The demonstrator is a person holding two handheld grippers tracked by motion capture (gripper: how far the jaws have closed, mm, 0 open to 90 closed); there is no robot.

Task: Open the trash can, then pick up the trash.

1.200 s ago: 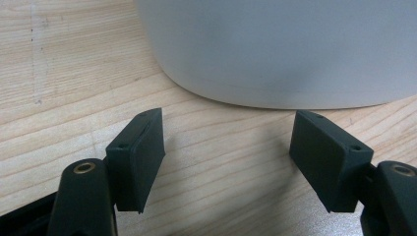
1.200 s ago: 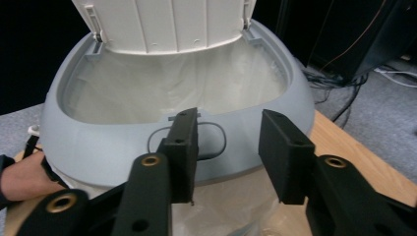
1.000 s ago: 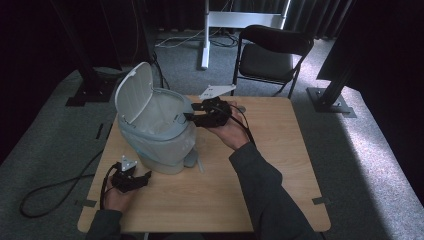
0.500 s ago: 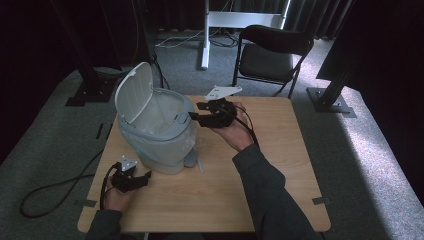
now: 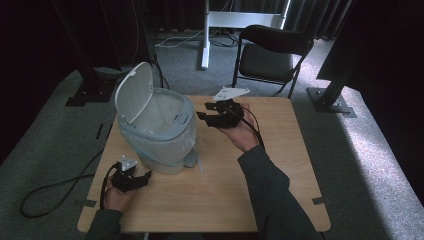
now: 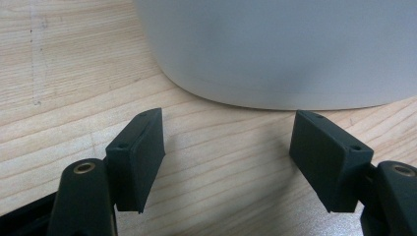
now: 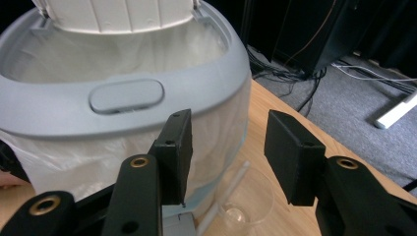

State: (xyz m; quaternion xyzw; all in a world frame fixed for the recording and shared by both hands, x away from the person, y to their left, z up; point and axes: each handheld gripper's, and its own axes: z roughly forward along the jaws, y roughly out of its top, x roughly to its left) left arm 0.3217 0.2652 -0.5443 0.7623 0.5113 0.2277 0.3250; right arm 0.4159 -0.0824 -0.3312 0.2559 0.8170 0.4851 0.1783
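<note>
Barely any change over the last 1 second: just a small drift of the right gripper (image 5: 204, 111) away from the bin (image 5: 160, 132), toward the right side of the table (image 5: 280, 200). No shift in the bin itself, parked on the table's left half with the lid (image 5: 134, 92) up as before. Same story for the left gripper (image 5: 146, 179), low by the bin's base. Looks like lining up rather than grabbing, so nothing really started yet. Both grippers spread wide, holding 0 things.

From the right gripper view: a plastic liner (image 7: 123, 152) draped over the rim, a push button (image 7: 127, 94) at the front, plus a clear glass (image 7: 246, 199) with a straw-like stick just beside the bin, hard to make out from up high. From the left gripper view: the bin's curved bottom edge close ahead of the jaws, not touching.
</note>
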